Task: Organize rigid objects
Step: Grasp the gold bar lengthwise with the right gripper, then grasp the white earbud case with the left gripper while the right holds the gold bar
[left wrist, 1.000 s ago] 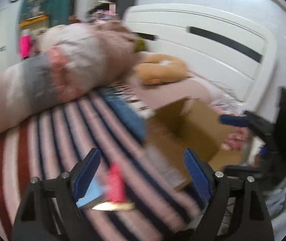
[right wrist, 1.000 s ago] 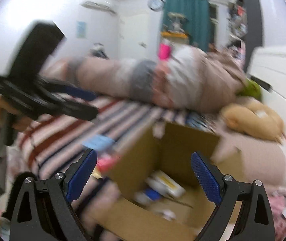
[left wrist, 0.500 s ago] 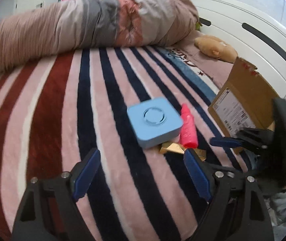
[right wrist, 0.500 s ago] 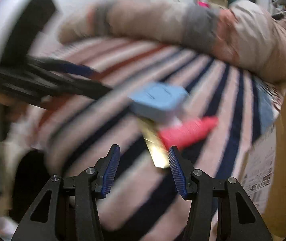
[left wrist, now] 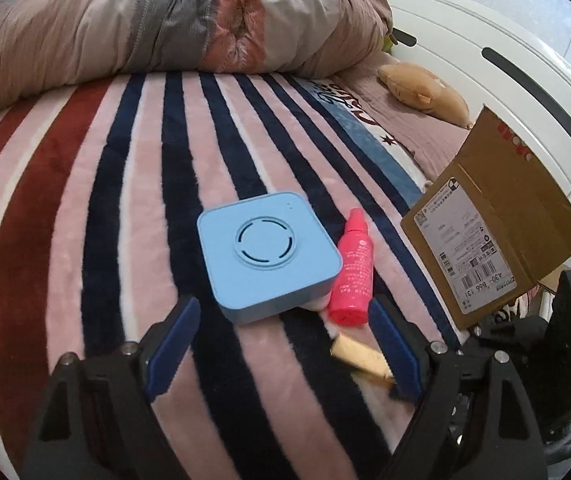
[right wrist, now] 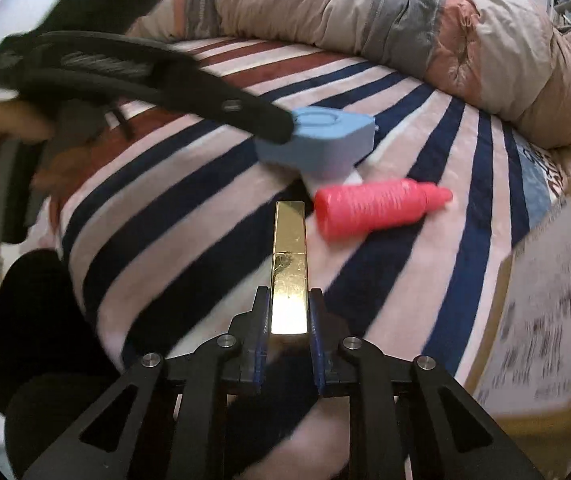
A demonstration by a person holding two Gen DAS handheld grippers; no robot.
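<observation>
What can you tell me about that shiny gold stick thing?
The gold bar is long, slim and square-edged, and looks like polished metal that mirrors the light. A thin seam crosses it near the middle, so it seems to be made of two parts. Its near end is pinched in the right claw, which is shut on it. Its far end points at the pink bottle, close to it; whether they touch is unclear. Below it is the striped blanket.
</observation>
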